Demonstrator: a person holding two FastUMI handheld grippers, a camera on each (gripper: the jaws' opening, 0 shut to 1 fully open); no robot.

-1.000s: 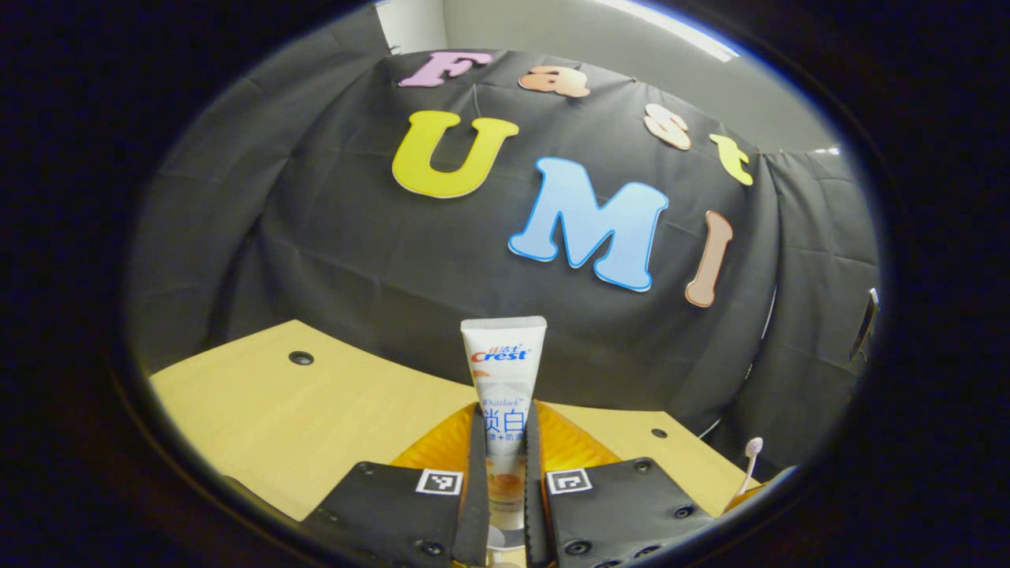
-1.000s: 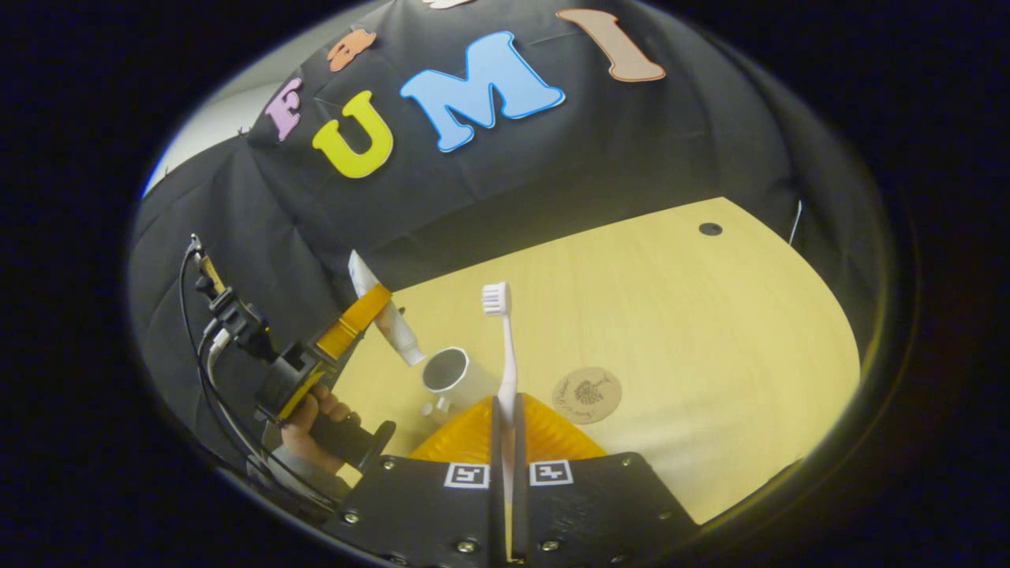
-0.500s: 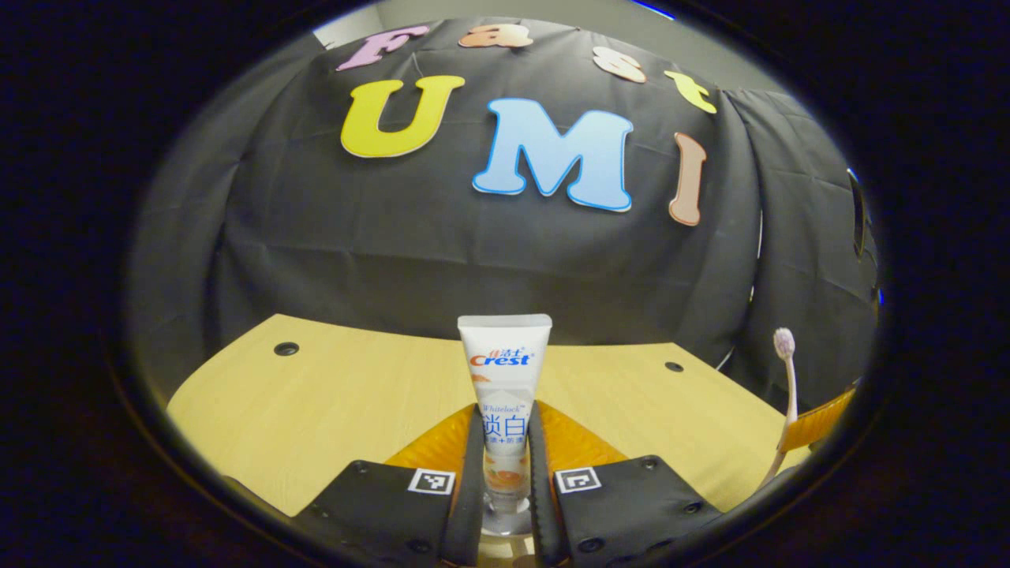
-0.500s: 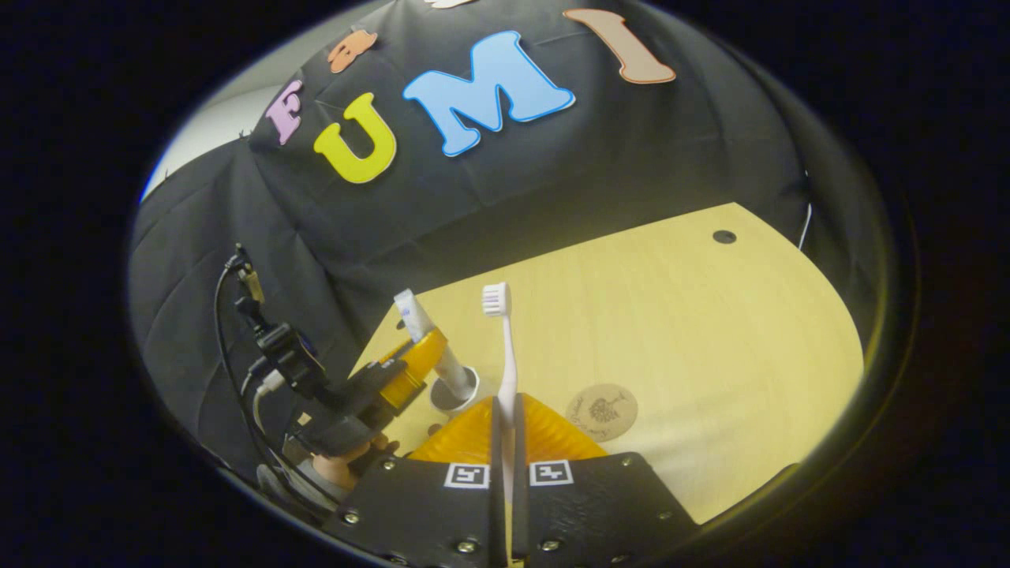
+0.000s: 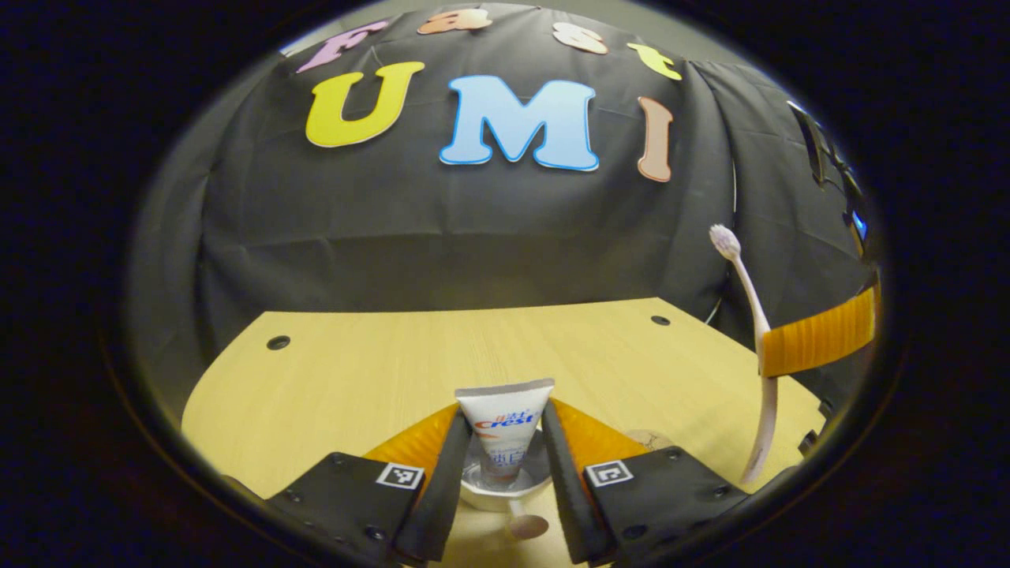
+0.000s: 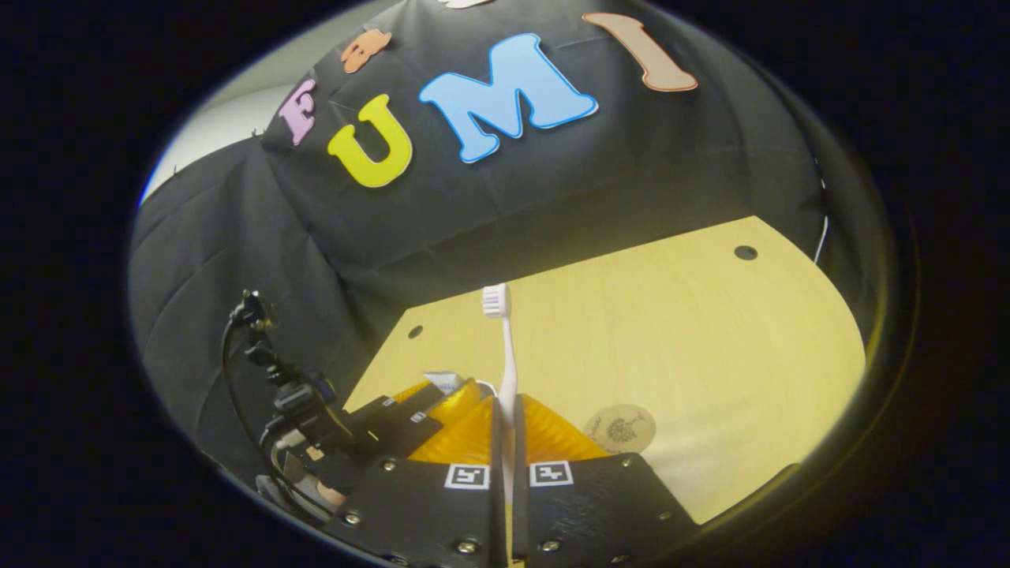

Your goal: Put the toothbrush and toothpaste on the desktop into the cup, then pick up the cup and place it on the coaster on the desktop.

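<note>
Left tool (image 5: 503, 473) has spread its fingers, letting go of the toothpaste (image 5: 503, 426) it pinched a second ago. The tube now stands in the cup (image 5: 505, 495) right below, so half the loading looks done. Right tool (image 6: 505, 481) stays pressed together on the toothbrush (image 6: 505, 355), bristles up, held level just right of the cup and waiting its turn. Coaster (image 6: 621, 428) lies on the bench (image 6: 671, 331) to the near right, bare. Left tool points slightly down at the cup.
</note>
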